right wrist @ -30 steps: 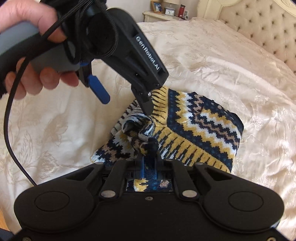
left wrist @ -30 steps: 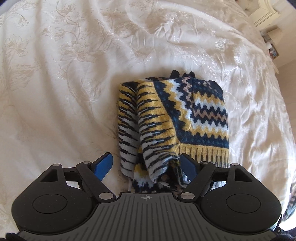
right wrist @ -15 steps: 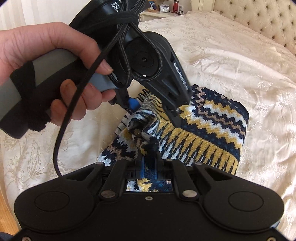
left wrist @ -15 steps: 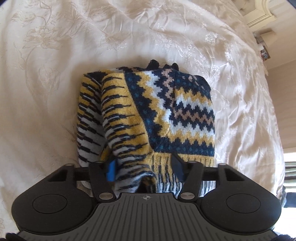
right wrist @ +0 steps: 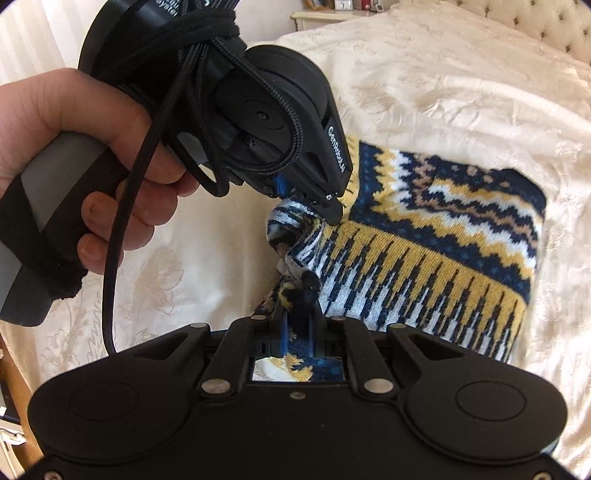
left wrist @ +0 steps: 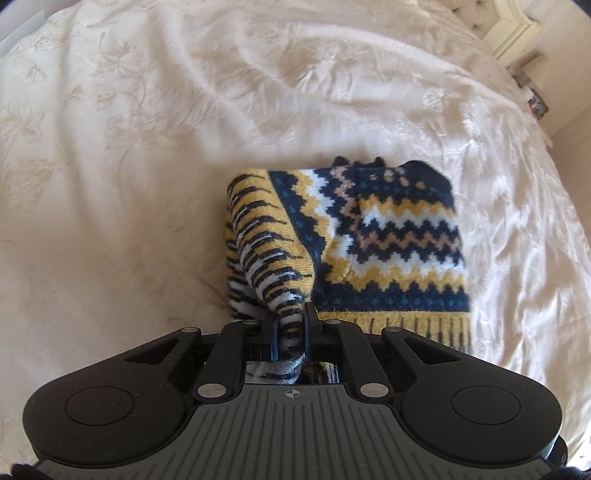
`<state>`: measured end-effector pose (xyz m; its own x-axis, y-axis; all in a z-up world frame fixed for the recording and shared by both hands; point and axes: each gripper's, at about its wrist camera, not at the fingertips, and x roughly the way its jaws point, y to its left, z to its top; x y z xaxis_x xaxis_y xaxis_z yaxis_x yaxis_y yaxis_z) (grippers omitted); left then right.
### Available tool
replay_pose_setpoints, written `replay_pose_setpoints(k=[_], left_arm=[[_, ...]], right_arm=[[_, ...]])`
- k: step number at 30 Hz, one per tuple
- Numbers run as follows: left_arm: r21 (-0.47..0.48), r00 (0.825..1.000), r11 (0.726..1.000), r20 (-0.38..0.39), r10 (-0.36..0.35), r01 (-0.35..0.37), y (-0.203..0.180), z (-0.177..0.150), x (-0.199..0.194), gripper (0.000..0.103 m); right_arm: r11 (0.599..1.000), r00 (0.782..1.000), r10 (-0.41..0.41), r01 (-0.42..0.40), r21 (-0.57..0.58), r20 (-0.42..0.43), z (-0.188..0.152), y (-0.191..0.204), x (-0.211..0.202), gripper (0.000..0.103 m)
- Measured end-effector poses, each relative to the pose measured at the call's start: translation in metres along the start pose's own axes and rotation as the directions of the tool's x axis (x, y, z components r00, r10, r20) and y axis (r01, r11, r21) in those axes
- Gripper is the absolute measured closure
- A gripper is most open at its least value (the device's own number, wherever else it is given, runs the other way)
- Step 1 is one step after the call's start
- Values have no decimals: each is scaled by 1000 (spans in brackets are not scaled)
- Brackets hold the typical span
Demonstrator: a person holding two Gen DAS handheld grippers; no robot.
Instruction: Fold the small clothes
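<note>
**On the bedspread: two grippers pinching one edge of a folded knit**

On the cream embroidered satin bedspread (left wrist: 155,155) lies a small knitted garment in navy, mustard and white zigzag bands (left wrist: 399,236), already doubled into a compact, roughly square packet near the right edge of the bed. Its striped near-left edge rises off the cover into a ridge, because both tools have hold of it there.

The left gripper (left wrist: 291,325) has its fingers drawn nearly together, with a tube of striped knit squeezed between them. In the right wrist view the same tool (right wrist: 317,199) comes down from the upper left, steered by the person's left hand (right wrist: 96,166) on its grey handle. The right gripper (right wrist: 299,325) is likewise closed to a narrow gap on a bunched fold just nearer along that edge.

Two adjacent pinches probably serve to carry the whole edge as one line, so the next fold lands square rather than twisted. A tufted cream headboard (right wrist: 535,18) stands at the far end.
</note>
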<state>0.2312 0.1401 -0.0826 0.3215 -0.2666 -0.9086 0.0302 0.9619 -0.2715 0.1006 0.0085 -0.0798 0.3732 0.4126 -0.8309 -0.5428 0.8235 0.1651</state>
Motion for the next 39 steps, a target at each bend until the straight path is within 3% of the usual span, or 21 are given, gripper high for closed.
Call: replay_pose_setpoints(k=[2,5,6,7,10,14,16,19,23,27,31,35,39], left_arm=[[-11,1000,1000,-8,19,-19,5,-3,8,91],[16,999,999,-8,41,-41,4,-7,14,86],[29,999,998,-3,49,-49,4,-7,14,81],[38,999,998,6,53,-53,4,-7,13,75],[46,997,997,40,68,-70,9,-4,6,69],[52,982,986,116,150,-157,14,0,-11,69],[62,972,981,154,175,-186,13,3,-23,69],[106,964,975,207,169,-194,6,1,-41,69],[192,966,968,230,117,-163,-15,-13,-53,68],[272,978,957,204,50,-105,-38,-36,-47,68],[329,990,941,138,35,-79,-51,-58,-29,68],[369,994,924,80,71,-95,-50,-72,-10,68],[354,994,929,23,102,-104,-39,-78,5,68]], right_arm=[[1000,999,24,-24,-11,-39,-2,3,16,85],[999,997,36,-37,-23,-66,-3,5,25,73],[999,997,40,-41,-16,-59,-3,3,23,68],[999,997,53,-54,-6,-51,-3,0,20,56],[996,997,79,-78,38,-24,-7,-4,6,37],[994,998,69,-69,82,12,-14,-22,-21,35],[991,997,57,-62,118,44,-16,-35,-36,29],[979,995,31,-49,200,93,-16,-57,-53,27],[962,992,-40,5,275,121,-6,-91,-58,27],[952,986,-90,44,303,141,7,-120,-53,27],[945,982,-78,19,326,170,23,-136,-46,26],[953,987,-33,-17,303,158,35,-141,-26,24],[958,996,2,-26,286,85,41,-153,10,23]])
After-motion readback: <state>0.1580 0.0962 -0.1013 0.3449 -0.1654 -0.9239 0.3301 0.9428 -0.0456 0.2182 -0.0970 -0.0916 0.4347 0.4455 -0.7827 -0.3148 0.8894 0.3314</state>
